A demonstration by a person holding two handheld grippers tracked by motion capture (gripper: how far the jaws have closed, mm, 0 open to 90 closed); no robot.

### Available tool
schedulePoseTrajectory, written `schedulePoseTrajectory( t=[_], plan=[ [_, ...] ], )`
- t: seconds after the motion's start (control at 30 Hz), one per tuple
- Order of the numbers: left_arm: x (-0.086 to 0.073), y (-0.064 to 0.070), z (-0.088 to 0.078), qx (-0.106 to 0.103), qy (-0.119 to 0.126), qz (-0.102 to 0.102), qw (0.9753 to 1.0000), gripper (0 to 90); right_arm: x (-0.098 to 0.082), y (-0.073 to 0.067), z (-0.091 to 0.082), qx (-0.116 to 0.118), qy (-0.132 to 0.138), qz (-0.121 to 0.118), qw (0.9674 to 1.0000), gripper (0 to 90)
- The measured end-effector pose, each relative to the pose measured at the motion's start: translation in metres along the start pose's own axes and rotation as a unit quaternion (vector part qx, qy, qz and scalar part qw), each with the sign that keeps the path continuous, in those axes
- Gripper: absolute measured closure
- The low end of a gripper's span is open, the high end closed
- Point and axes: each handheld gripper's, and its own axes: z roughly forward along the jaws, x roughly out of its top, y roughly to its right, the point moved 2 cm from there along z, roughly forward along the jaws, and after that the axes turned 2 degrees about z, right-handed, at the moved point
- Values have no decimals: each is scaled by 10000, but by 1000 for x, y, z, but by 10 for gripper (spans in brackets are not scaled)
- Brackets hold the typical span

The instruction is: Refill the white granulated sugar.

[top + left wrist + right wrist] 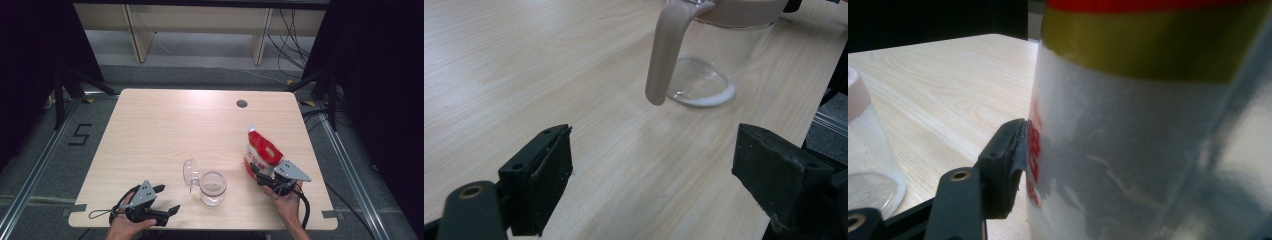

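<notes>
Tongs first: our right gripper [260, 175] clamped the bag [262, 150] at four o'clock; our left gripper [167, 199] gaped empty at seven. We couldn't read the bag's red print. Between them stood the jar [213, 188], lid [190, 173] open.

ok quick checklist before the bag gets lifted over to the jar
1. Right gripper on the bag: one pad is against the bag's side, the other is hidden; firm grip: cannot tell.
2. Bag upright on the table: ok.
3. Bag top open for pouring: cannot tell.
4. Jar open, its lid swung aside: ok.
5. Jar steadied: not ok; the left gripper is open and stands apart from it.
6. Path between bag and jar free: ok.
</notes>
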Motion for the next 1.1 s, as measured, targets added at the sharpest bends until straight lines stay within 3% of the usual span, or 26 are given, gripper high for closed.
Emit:
schedulePoseTrajectory(
  t=[0.1,0.2,0.33,0.37,0.47,0.5,0.63,0.7,0.73,0.77,0.8,0.83,0.87,0.93,1.0,1.1],
  plan=[
    [0,2,1,-20,85,-128,9999,158,0,0,0,16,0,58,10000,402],
    [0,3,1,-15,64,-137,9999,158,0,1,0,39,-7,13,10000,410],
    [0,3,1,-24,71,-131,9999,158,-1,1,0,11,-10,173,9998,423],
    [0,2,1,-19,73,-85,9999,158,0,2,1,73,11,76,9999,424],
    [1,1,1,-53,72,22,10000,158,0,1,1,62,-2,121,9999,425],
    [0,2,1,-60,54,-98,9999,158,0,1,0,52,0,104,9999,426],
    [0,3,2,-72,69,-121,9999,157,-1,2,1,34,40,69,10000,415],
    [0,3,2,-69,97,-131,9998,158,-1,3,4,147,134,87,9998,425],
    [0,2,2,-56,87,-105,9999,158,0,3,3,63,85,83,9999,430],
    [0,3,1,-30,104,-129,9999,158,0,3,4,152,93,108,9998,433],
    [0,2,1,-41,133,-121,9998,158,0,3,3,187,34,101,9998,437],
    [1,1,1,-20,111,-36,9999,158,0,0,1,178,-53,331,9993,440],
    [0,-1,0,-21,36,86,10000,157,-1,-1,1,183,-66,362,9992,443],
    [0,3,1,-32,109,-122,9999,158,0,0,2,210,-33,275,9994,448],
    [0,3,1,-74,134,-129,9998,158,1,0,0,137,-169,270,9994,453],
    [0,2,2,-82,137,-139,9998,158,2,1,0,97,-78,223,9997,460]
  ],
)
